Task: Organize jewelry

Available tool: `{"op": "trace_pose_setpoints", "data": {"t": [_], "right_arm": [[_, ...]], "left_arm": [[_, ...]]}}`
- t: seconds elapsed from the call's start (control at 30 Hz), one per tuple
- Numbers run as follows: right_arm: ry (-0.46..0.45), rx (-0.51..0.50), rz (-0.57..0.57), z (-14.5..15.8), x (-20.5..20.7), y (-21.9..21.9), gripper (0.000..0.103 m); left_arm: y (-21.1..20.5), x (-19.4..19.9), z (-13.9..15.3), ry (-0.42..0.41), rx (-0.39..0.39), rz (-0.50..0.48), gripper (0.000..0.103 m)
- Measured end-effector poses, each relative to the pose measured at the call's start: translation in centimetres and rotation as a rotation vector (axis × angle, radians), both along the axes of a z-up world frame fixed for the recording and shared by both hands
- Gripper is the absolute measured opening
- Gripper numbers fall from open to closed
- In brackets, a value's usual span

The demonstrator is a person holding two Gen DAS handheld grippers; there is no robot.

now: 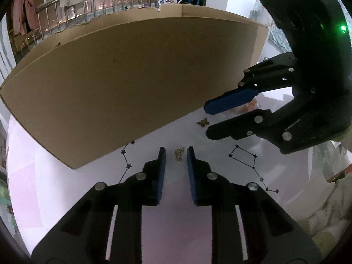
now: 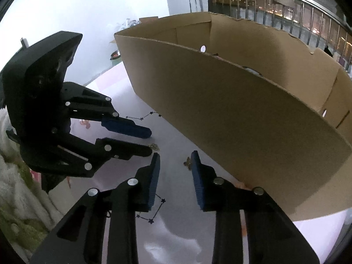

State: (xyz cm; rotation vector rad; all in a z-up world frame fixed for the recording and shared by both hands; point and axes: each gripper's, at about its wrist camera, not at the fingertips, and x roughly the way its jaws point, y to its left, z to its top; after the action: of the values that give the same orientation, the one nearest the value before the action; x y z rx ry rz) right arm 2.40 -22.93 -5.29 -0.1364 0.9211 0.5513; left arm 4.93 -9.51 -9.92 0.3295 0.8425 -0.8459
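- Small gold chain piece (image 1: 180,153) lies bunched on the glossy white tabletop (image 1: 176,220), just ahead of the left gripper (image 1: 176,154), in line with the gap between its blue pads; jaws partly open, holding nothing.
- Bronze butterfly-shaped piece (image 1: 202,122) sits just beside the right gripper (image 1: 206,121) tips, near the cardboard box (image 1: 132,83) wall; jaws apart, empty.
- Right wrist view: butterfly (image 2: 187,162) half hidden behind the pad.
- Box contents mostly hidden by its wall.
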Motion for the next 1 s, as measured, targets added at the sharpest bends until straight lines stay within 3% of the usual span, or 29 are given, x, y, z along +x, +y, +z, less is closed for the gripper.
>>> {"op": "trace_pose_setpoints", "data": {"t": [0.47, 1.0], "right_arm": [[0.013, -0.066, 0.013, -1.0, 0.2, 0.1, 0.005], [0.042, -0.02, -0.056, -0.3, -5.2, -1.5, 0.004]], "left_arm": [[0.0, 0.3, 0.0, -0.046, 0.035, -0.037, 0.001], [2.1, -1.9, 0.0, -0.028, -0.012, 0.004, 0.0]]}}
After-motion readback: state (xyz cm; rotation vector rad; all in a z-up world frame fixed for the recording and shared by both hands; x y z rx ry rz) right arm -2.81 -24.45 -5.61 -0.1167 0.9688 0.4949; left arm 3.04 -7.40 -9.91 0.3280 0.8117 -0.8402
